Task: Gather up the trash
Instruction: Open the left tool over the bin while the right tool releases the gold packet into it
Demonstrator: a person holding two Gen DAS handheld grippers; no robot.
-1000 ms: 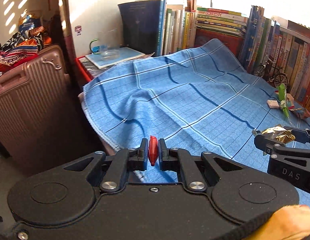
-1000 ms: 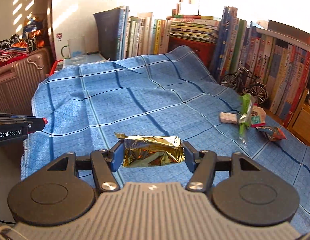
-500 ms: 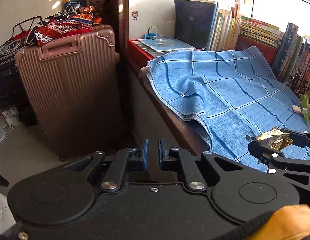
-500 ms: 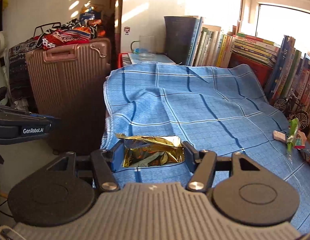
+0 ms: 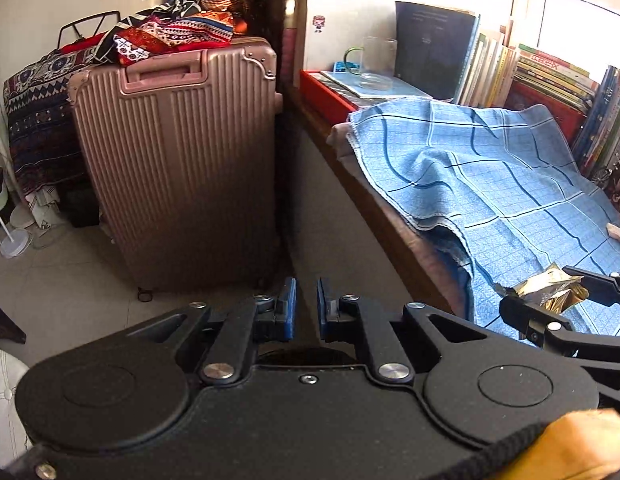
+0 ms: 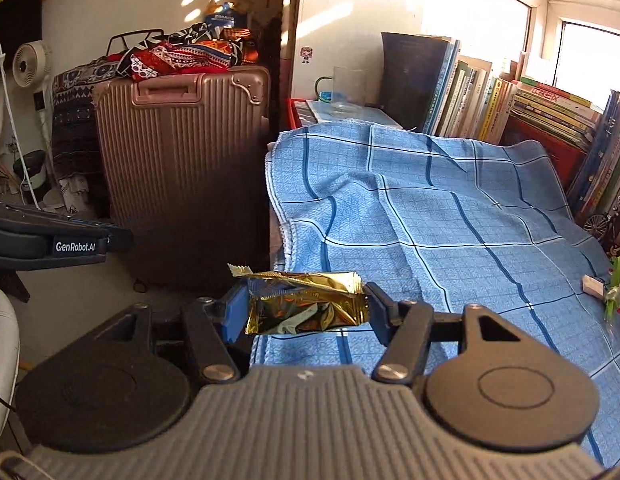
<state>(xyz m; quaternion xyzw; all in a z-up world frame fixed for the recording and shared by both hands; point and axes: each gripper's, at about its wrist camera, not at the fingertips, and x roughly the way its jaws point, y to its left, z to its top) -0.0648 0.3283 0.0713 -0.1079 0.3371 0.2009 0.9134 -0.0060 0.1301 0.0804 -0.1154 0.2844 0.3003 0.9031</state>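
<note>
Right gripper is roughly half open and clamped on the gold wrapper, pads pressing both short ends, so the wrapper's long axis runs straight across the jaws, 9 to 3 o'clock in the right wrist view. It hangs over the edge of the blue checked cloth, partly past the table side and above the floor. Left gripper is nearly shut with a thin gap between the blue pads and nothing visible in it; it points down at bare floor in front of the pink suitcase. No bin shows in either view, so the drop target cannot be located. In the left wrist view the wrapper sits at about 3 o'clock from the left gripper. Remaining trash, a green wrapper and a small pale block, lies on the cloth at about 3 o'clock from the right gripper, near the books. Judgement: right hand is nearer that pile but loaded; left is free but further off, so the wrapper probably has to be dropped first
</note>
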